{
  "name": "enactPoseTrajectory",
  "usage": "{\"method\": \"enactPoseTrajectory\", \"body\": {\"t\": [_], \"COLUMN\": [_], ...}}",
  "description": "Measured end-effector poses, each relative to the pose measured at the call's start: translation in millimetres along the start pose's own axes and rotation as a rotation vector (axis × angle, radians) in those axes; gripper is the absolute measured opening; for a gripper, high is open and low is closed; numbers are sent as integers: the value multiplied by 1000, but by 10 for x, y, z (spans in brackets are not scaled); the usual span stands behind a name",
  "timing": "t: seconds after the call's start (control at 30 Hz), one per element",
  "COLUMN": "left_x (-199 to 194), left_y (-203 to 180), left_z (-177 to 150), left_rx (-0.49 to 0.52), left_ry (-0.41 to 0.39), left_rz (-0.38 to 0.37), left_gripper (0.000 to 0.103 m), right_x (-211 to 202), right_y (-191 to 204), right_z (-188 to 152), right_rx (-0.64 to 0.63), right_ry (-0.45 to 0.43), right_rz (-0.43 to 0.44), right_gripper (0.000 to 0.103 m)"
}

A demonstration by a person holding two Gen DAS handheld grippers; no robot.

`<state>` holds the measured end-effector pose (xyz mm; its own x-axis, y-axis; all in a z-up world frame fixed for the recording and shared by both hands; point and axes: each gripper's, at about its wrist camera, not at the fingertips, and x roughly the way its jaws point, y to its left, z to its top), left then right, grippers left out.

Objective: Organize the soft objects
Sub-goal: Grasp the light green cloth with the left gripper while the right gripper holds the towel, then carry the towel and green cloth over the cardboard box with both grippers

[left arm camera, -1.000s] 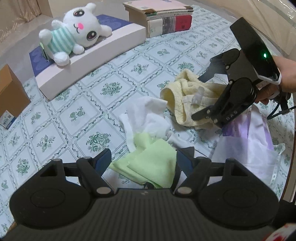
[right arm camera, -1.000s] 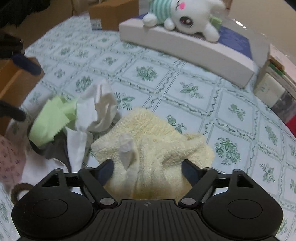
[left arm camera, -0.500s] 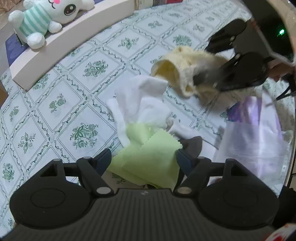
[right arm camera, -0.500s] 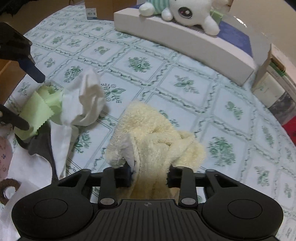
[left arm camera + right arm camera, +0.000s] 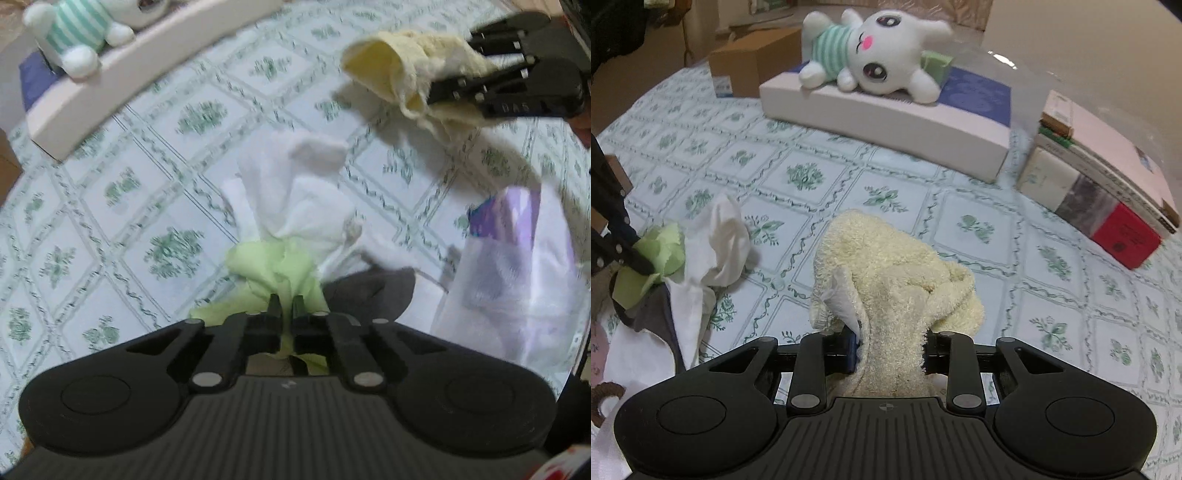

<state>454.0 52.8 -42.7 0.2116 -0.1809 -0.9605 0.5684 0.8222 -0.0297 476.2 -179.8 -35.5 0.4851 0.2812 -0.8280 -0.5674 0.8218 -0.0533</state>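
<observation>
Two cloths are gripped, none yet sorted. Left gripper [image 5: 285, 306] jaws have just closed, pinching the green cloth [image 5: 275, 267] on the table [image 5: 820, 206]. Right gripper [image 5: 890, 350] clamps the lifted yellow towel [image 5: 897, 273]. White cloth [image 5: 299, 192] remains.

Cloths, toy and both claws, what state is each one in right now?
Yellow towel: bunched, lifted in the right claw.
Green cloth: crumpled, pinched by the left claw.
White cloth: crumpled, on the table.
Plush toy: lying on the box.
</observation>
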Motion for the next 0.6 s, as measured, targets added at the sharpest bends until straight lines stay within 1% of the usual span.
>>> {"method": "enactPoseTrajectory", "body": {"t": [0.17,0.3,0.6], "left_x": [-428,-801,-1556], "left_y": [23,-12,-237], "left_z": [55,56,-129], "left_rx": [-33,-49,-88], "left_ry": [-85,-143,-242], "left_rz": [33,68,134], "left_gripper": [3,3,3], "right_x": [-287,-569,-1329], "right_y": [40,146,491], "right_z": [46,113,218], "right_rx": [23,22,36], "right_ry": [-48,-87,-164], "right_rz": [5,12,60], "right_gripper": [29,29,29]}}
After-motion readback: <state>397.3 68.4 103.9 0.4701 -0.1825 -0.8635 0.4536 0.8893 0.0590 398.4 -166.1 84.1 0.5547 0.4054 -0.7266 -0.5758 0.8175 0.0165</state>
